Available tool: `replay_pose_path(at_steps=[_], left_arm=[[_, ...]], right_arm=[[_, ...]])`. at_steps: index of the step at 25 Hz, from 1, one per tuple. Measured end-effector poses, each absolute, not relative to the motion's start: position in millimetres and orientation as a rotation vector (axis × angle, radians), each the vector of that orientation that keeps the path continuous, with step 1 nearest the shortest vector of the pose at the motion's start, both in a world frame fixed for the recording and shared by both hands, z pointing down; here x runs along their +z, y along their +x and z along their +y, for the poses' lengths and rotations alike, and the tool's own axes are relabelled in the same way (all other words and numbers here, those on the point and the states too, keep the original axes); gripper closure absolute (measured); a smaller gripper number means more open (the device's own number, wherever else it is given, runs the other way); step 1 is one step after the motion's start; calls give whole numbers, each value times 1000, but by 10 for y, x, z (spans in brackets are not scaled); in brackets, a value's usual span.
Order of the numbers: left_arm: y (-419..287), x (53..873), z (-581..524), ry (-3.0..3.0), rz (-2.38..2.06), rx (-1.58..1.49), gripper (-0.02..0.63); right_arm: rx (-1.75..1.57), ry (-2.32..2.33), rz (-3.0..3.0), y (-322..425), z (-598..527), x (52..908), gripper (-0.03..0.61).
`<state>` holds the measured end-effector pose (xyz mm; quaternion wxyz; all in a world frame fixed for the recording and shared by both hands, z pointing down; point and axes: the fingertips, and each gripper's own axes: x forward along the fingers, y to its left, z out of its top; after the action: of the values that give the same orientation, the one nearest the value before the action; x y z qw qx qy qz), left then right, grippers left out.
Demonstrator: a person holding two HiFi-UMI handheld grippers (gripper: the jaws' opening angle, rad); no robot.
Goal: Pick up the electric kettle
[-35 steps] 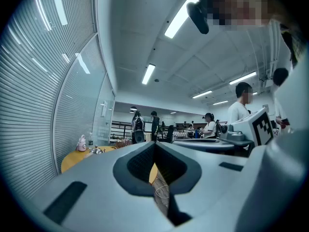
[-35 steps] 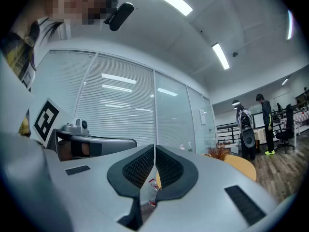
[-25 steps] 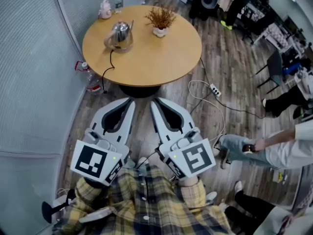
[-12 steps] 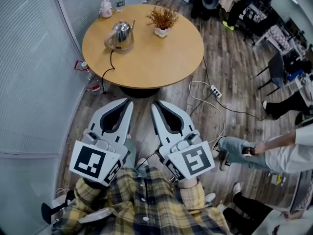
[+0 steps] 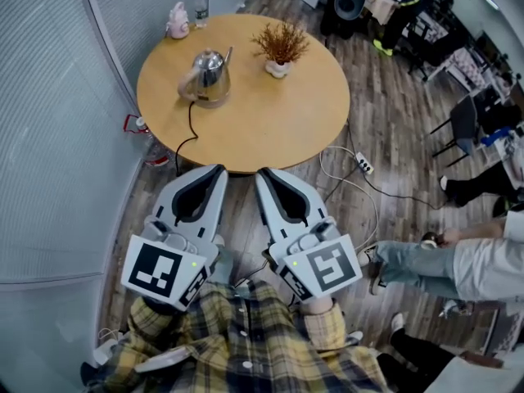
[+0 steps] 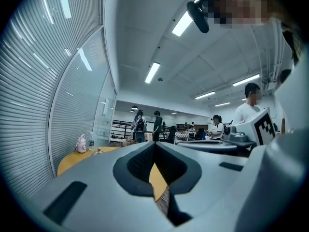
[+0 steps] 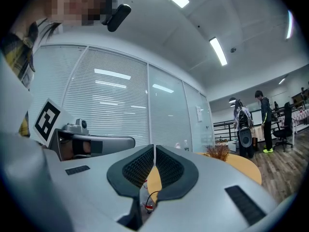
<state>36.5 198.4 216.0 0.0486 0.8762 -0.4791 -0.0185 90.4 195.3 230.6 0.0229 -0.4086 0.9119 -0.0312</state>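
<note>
- Head view: the electric kettle (image 5: 210, 74) stood upright on the left part of the round wooden table (image 5: 278, 129), its spout turned toward a small potted dried plant (image 5: 280, 49) near it.
- A black cord (image 5: 190, 125) ran from the kettle's base over the table's near edge.
- A pink figurine (image 5: 177, 19) and a clear water bottle (image 5: 201, 5) stood at the table's far left rim.
- The left gripper (image 5: 219, 169) and the right gripper (image 5: 263, 173) were held side by side just short of the table's near edge, both well apart from the kettle, each clenched with nothing in it.
- The person holding them wore a plaid shirt (image 5: 246, 338); a white power strip (image 5: 365, 166) lay on the wood floor to the right of the table.
- Left gripper view: the left gripper's (image 6: 155, 146) jaws met at their tips, empty, with the tabletop's edge (image 6: 158, 180) showing through the hollow behind them.
- The pink figurine (image 6: 81, 143) showed at the table's far side; the kettle could not be made out for certain here.
- Right gripper view: the right gripper's (image 7: 154, 151) ribbed pads were pressed together on nothing.
- The dried plant (image 7: 218, 152) and the table's rim (image 7: 246, 167) lay to the right, the left gripper's body (image 7: 96, 143) to the left; the kettle was not seen in this view.
</note>
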Motion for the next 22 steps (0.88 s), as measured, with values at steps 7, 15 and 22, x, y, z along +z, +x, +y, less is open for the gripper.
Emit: replay_pose_path(at_steps=[7,15,22], left_arm=[[-42,2148,1318,2677,-1462,-65,612],[-452,2184,812,2676,-1459,-63,612],[-626,2240,557,2666,-1473,-49,612]], right_arm=[[-84,-1284,2814,523,1266,2281,541],[-87,-1271,2790,126,752,2254,540],[-109,-1264,2806,-15,491,2323,541]])
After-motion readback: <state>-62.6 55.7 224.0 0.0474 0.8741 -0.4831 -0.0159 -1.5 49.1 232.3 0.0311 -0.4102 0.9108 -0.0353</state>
